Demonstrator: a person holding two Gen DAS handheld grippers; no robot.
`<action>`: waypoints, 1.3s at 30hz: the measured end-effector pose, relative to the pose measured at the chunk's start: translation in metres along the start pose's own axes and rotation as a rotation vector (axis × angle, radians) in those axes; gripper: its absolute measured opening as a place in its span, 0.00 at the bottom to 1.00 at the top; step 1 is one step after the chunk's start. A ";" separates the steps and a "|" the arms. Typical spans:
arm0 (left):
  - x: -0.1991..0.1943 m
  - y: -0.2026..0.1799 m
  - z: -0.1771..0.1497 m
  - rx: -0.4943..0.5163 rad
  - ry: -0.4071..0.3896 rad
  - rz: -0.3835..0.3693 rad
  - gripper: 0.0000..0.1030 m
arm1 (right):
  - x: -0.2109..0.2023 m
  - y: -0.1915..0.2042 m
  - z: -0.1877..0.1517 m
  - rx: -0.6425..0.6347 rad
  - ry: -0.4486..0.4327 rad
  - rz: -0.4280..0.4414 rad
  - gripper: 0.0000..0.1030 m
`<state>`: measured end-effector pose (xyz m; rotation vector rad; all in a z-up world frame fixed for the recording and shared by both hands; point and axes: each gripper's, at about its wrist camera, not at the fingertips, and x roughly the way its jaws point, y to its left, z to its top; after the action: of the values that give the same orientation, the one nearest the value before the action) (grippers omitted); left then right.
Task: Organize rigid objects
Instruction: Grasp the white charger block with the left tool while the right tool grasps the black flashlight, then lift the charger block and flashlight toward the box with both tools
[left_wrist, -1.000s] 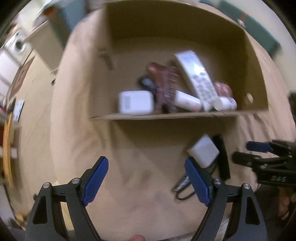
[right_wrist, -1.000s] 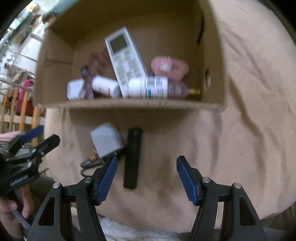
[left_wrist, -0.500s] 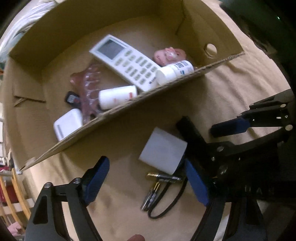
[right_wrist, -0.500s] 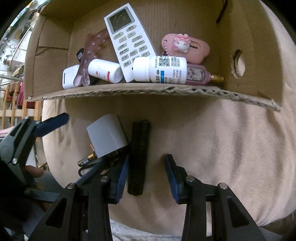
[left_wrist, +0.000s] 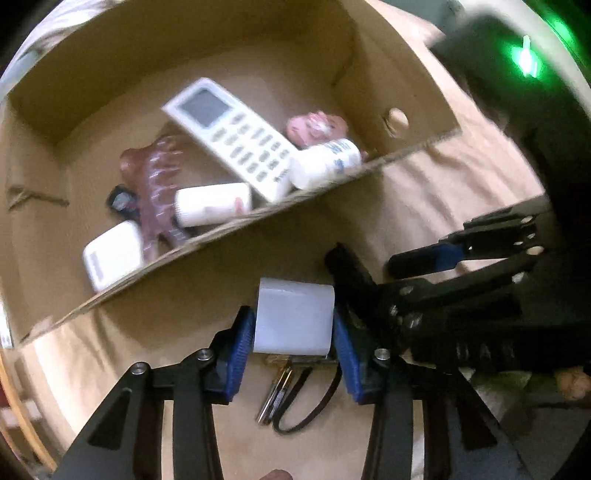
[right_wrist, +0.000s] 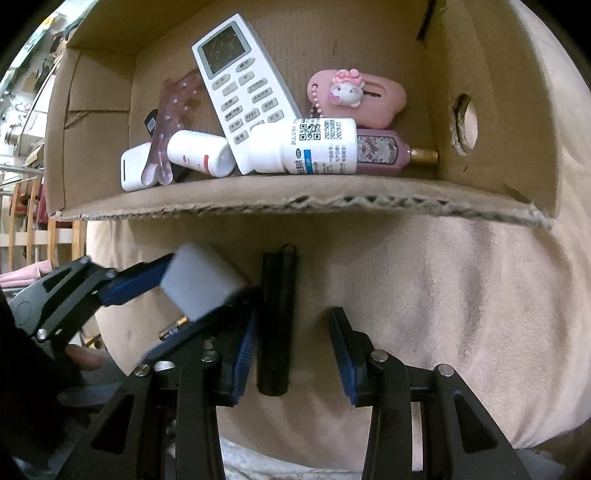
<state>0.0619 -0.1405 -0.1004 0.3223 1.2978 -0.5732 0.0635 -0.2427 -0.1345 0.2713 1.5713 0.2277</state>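
Note:
A white charger block (left_wrist: 293, 319) lies on the tan cloth just in front of the cardboard box (left_wrist: 258, 221). My left gripper (left_wrist: 291, 343) is closing on it, and both blue pads touch its sides. The same block (right_wrist: 201, 280) shows in the right wrist view, between the left gripper's fingers (right_wrist: 122, 284). A black stick (right_wrist: 277, 314) lies beside it, pointing at the box. My right gripper (right_wrist: 293, 321) straddles the stick. Its left pad is against the stick and its right pad stands clear of it.
The box (right_wrist: 295, 199) holds a white remote (right_wrist: 243, 92), a white bottle (right_wrist: 306, 147), a pink case (right_wrist: 362, 96), a smaller white tube (right_wrist: 199, 151) and more. Keys and a black cord (left_wrist: 280, 391) lie under the block. The right gripper (left_wrist: 399, 277) crowds the left one.
The left gripper swung over to the white block, rolled, and narrowed its jaws onto it. The right gripper narrowed its jaws around the black stick and then stayed put.

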 end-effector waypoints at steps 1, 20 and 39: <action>-0.008 0.007 -0.003 -0.035 -0.009 -0.015 0.38 | -0.001 -0.001 0.001 0.003 -0.002 0.001 0.42; -0.014 0.096 -0.064 -0.415 0.059 0.116 0.38 | 0.011 0.026 0.003 -0.111 -0.006 -0.148 0.42; -0.025 0.070 -0.069 -0.359 0.062 0.277 0.37 | -0.044 0.036 -0.024 -0.156 -0.169 -0.157 0.20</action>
<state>0.0422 -0.0412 -0.1006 0.2173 1.3595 -0.0922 0.0415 -0.2222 -0.0808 0.0433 1.3911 0.1989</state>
